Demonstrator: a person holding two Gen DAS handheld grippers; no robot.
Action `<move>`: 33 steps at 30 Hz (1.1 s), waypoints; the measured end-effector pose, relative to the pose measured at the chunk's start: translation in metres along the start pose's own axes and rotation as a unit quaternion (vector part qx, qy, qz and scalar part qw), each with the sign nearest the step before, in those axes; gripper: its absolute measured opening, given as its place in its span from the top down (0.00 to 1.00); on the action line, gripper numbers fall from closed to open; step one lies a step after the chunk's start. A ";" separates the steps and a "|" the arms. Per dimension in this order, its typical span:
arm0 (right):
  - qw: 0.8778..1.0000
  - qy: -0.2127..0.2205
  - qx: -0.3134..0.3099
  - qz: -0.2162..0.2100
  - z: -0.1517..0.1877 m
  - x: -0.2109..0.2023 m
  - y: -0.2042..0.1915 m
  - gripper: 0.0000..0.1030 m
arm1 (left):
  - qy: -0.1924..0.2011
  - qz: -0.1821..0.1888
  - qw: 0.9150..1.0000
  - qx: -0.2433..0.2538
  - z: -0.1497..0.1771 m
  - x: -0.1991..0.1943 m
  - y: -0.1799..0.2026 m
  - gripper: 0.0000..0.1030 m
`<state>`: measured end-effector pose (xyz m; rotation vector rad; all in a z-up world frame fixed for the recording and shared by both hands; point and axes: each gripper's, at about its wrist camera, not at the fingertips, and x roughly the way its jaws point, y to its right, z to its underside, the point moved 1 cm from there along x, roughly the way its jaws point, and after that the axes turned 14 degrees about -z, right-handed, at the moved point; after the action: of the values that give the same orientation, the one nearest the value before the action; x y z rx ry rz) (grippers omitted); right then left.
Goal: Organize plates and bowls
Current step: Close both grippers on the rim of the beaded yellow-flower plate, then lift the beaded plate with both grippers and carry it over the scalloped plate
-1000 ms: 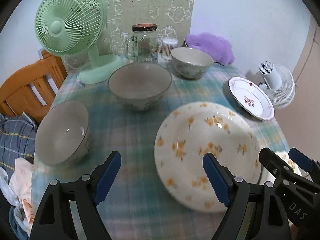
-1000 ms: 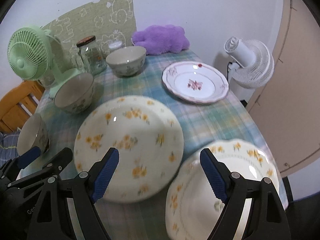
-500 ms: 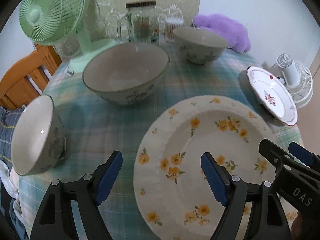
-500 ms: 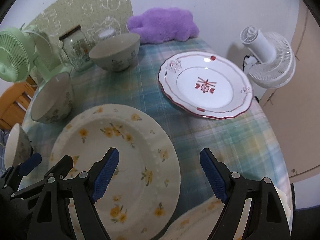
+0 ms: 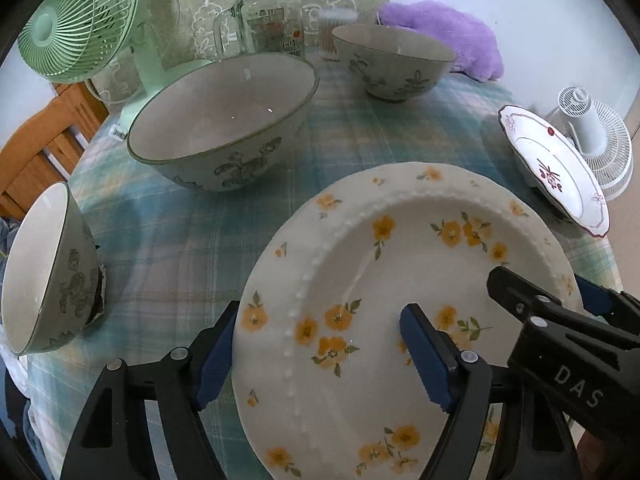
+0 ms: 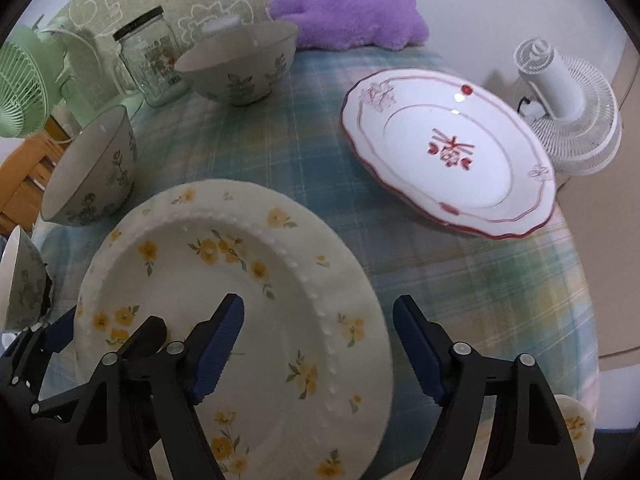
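A cream plate with yellow flowers (image 5: 400,264) (image 6: 224,280) lies on the checked tablecloth just below both grippers. My left gripper (image 5: 320,356) is open and straddles the plate's left rim, one finger outside it and one over the well. My right gripper (image 6: 318,352) straddles the right rim; its jaws are closing, and the pads are not pressing on the plate. A large grey bowl (image 5: 224,120) (image 6: 92,172), a smaller bowl (image 5: 44,272) at the left edge and a third bowl (image 5: 392,60) (image 6: 240,64) stand behind. A red-trimmed plate (image 6: 448,148) (image 5: 556,168) lies at the right.
A green fan (image 5: 76,20), a glass jar (image 5: 268,16) and a purple plush (image 6: 348,12) line the table's back. A white fan (image 6: 568,108) stands past the right edge, and a wooden chair (image 5: 36,148) is at the left. Another yellow-flowered plate (image 6: 576,428) peeks in bottom right.
Both grippers have come down and forward onto the yellow-flowered plate, which now fills the lower part of each view. The right jaws have narrowed a little.
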<state>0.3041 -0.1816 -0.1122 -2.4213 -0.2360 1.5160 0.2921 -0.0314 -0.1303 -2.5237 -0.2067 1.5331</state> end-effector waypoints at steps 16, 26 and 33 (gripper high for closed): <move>0.999 -0.021 -0.022 -0.021 -0.003 0.002 0.002 0.37 | -0.004 0.009 1.000 -0.016 -0.001 0.001 -0.007 0.32; 0.998 0.003 -0.056 0.006 0.004 -0.002 -0.007 0.37 | -0.003 -0.012 1.000 -0.025 -0.005 -0.002 -0.008 0.35; 0.999 -0.006 -0.050 0.003 0.008 -0.005 -0.014 0.37 | -0.004 -0.013 1.000 -0.015 -0.001 -0.012 -0.017 0.35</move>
<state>0.2943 -0.1684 -0.1066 -2.4922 -0.3146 1.5569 0.2874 -0.0175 -0.1159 -2.5284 -0.2643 1.5423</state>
